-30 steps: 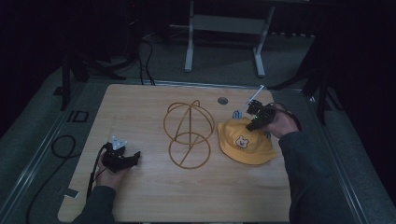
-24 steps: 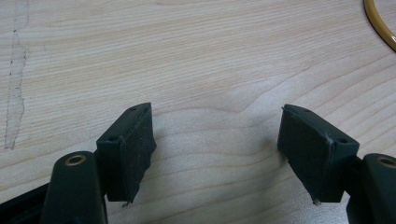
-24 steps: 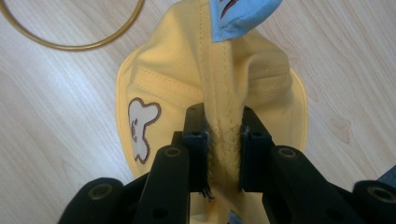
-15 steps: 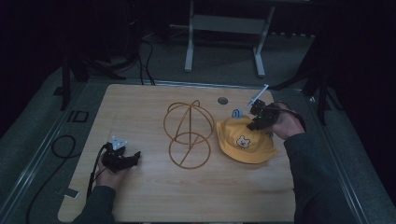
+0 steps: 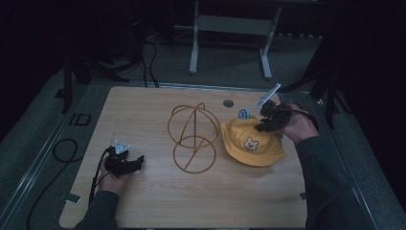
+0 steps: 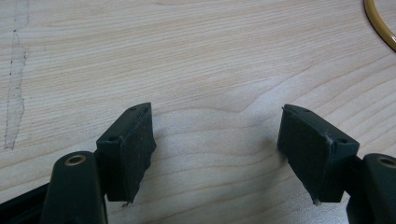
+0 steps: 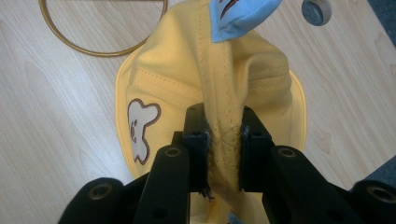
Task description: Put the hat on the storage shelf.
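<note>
right claw (image 7: 223,135) clamped on crown fabric of yellow cloth bucket hat (image 5: 251,143), hat hangs just below it | left claw (image 6: 217,140) apart over bare wooden tabletop (image 6: 187,56)

I see a gold wire frame (image 5: 192,139) mid-table, a grey round plug (image 5: 228,103) far of it, a metal stand (image 5: 229,28) beyond.

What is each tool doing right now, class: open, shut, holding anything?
Left tool: open, nothing between its jaws, over bare table.
Right tool: shut on a pinched fold of the yellow hat.
</note>
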A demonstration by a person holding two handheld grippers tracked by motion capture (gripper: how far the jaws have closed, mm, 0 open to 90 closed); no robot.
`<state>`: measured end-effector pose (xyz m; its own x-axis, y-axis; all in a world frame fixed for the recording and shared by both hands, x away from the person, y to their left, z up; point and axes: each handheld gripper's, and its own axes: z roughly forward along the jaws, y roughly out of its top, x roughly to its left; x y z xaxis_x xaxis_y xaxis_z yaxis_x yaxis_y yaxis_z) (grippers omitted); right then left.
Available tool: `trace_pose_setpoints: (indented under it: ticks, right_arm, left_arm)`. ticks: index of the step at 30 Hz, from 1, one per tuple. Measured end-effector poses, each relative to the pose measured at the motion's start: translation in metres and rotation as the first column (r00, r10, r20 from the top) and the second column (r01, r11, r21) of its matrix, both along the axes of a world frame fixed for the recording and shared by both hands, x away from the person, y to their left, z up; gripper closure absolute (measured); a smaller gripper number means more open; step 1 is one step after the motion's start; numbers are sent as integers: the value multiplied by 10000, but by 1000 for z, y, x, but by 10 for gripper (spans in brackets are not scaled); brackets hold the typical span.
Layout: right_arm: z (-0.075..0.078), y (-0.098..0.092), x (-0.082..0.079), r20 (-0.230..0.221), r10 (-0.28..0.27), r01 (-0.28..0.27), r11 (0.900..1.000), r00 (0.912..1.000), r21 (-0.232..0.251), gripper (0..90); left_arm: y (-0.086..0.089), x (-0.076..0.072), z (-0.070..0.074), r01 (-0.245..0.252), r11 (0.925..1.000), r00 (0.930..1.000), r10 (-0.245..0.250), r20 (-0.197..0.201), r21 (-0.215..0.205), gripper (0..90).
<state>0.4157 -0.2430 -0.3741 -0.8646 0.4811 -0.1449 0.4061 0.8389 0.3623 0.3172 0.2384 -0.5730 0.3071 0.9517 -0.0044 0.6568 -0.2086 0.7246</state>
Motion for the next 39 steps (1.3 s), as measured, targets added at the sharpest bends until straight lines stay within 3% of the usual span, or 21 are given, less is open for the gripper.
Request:
trace_pose_setpoints:
  ticks: [20, 28, 39]
  right_arm:
    - [18, 4, -8, 304, 276, -283, 9994, 9992, 220, 772]
    - [25, -1, -10, 240, 407, -422, 9971, 9989, 640, 776]
    - [46, -8, -18, 643, 517, -586, 9921, 9966, 1113, 776]
  left_arm:
    - [0, 0, 0, 2, 10000, 10000, -2, -1, 2, 272]
    - [0, 0, 0, 3, 10000, 10000, -3, -2, 1, 272]
    - [0, 0, 0, 3, 10000, 10000, -3, 0, 1, 272]
